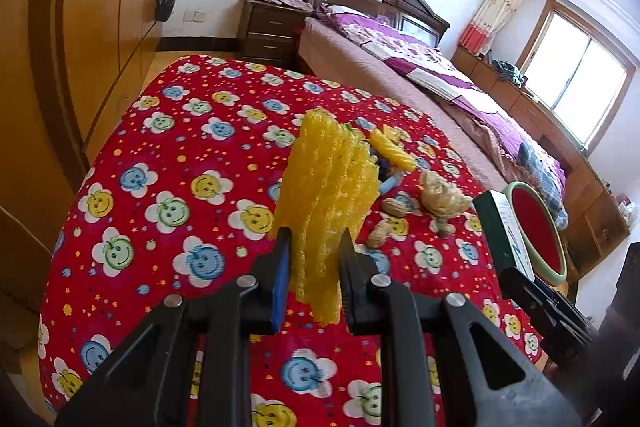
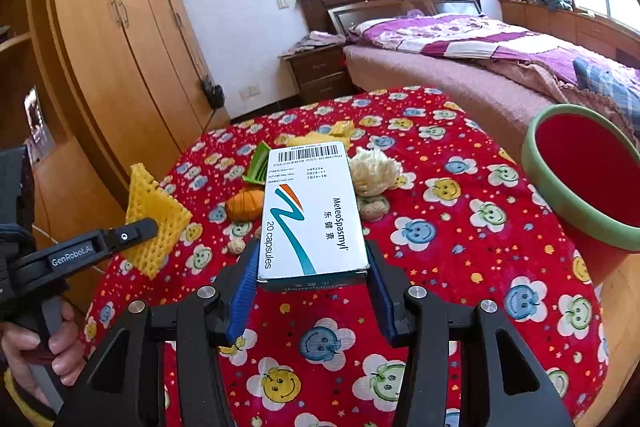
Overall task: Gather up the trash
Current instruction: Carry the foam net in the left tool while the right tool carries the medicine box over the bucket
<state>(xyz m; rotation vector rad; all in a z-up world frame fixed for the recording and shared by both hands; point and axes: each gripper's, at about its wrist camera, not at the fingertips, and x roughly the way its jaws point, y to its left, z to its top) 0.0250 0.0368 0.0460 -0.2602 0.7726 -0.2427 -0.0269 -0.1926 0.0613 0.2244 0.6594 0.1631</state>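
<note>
While my left gripper (image 1: 314,251) pinches the ridged yellow foam net (image 1: 330,203) above the cloth, my right gripper (image 2: 312,267) clamps a glossy rectangular medicine box (image 2: 312,211) near the round bin (image 2: 580,211).

Two hand-held grippers: left (image 1: 316,247), right (image 2: 312,263). One yellow foam net (image 1: 328,203) and one medicine box (image 2: 312,211), each held. One green-rimmed red bin (image 2: 592,179). On the bench (image 2: 460,267): at least three peanuts (image 1: 394,207), one white crumpled wad (image 2: 374,169), one green wrapper (image 2: 258,165).
</note>
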